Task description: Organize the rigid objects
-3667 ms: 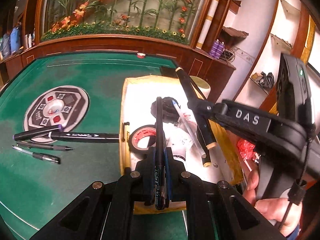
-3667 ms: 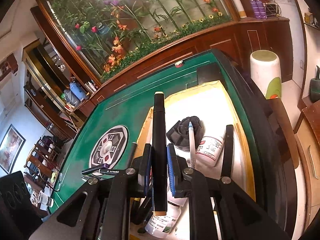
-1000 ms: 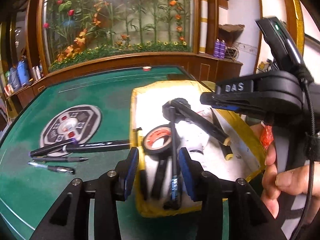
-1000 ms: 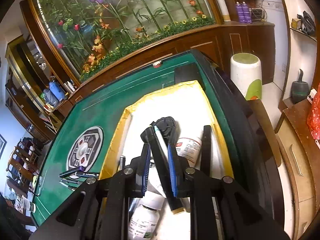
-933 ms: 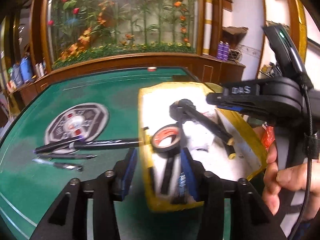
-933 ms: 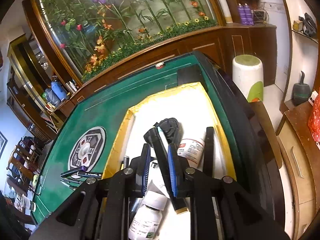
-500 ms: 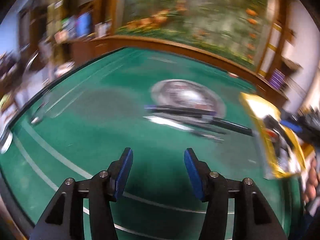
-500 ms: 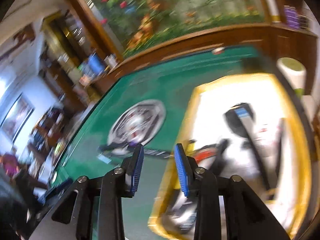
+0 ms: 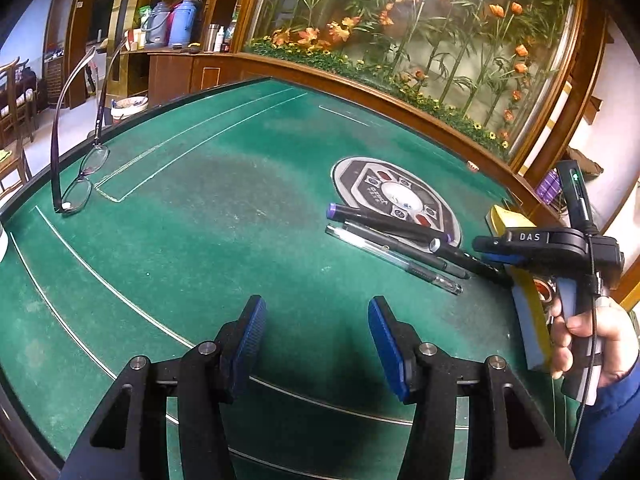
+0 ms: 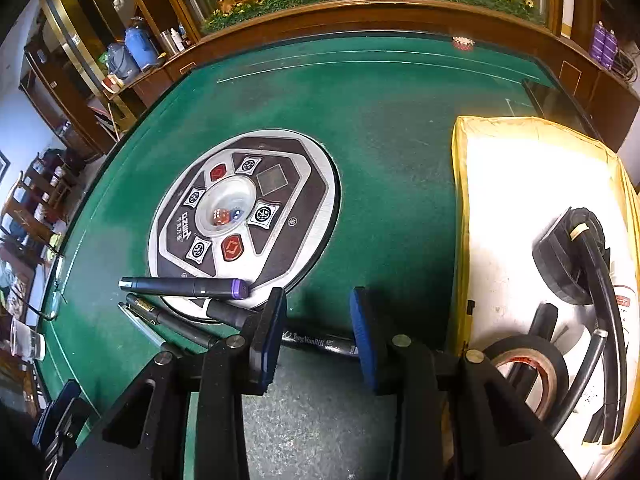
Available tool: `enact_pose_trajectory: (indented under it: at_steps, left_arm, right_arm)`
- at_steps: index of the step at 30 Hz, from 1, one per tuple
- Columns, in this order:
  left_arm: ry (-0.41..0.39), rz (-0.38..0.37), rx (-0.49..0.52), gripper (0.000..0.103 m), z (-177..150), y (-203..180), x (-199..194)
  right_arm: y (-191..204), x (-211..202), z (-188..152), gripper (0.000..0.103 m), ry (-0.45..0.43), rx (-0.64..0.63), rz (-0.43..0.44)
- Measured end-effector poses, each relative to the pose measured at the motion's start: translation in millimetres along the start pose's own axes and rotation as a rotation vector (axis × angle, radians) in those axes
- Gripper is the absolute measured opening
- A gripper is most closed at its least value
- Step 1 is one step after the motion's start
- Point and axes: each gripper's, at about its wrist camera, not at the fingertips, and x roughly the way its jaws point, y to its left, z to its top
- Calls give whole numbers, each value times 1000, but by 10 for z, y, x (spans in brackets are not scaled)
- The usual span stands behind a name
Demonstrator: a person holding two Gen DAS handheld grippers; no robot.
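Green felt covers the desk (image 9: pixel 224 216), with 4 pens (image 9: pixel 392 236) lying beside its round dice panel (image 10: pixel 244 220). Left tongs (image 9: pixel 314 336) hang wide and empty above bare felt. Right tongs (image 10: pixel 318 334) are opening, straddling a black marker (image 10: pixel 316 339) without gripping it, just beside the yellow tray (image 10: pixel 460 216) holding tape rolls (image 10: pixel 532 360).

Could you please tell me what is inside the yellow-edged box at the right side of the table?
The box holds a roll of black tape with a red core, a black round object, long black pens and a white bottle, mostly covered. Its near end is hidden behind the right gripper.
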Motion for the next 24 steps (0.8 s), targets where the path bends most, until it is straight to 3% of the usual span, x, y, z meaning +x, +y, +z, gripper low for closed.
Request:
enact_pose_trajectory:
  at_steps: [4,12,14,16,17,18,21,24]
  left_arm:
    - [1,-8,8,57,2,-4,-15]
    - [0,-6,0,57,9,14,-24]
    - [5,-5,3,57,11,9,-19]
    - [7,2,3,57,11,3,-15]
    - [6,1,2,57,15,6,-16]
    - [7,2,2,57,16,6,-17]
    - [17,10,7,57,19,-7,9]
    - [18,19,10,57,9,-9,2]
  right_arm:
    - [69,-72,-131,40,-7,-4,34]
    - [423,-119,-558,40,148,-83,329]
    - [515,-210,-580,40,122,-140,320]
    - [531,-265,-579,39,79,-197,239]
    - [541,-273,-591,33,75,-212,227]
    - [541,-273,-615,29,81,-216,245]
    - [617,-264,-702,28,82,-245,254]
    - [730,-227,-803,22,63,-320,159]
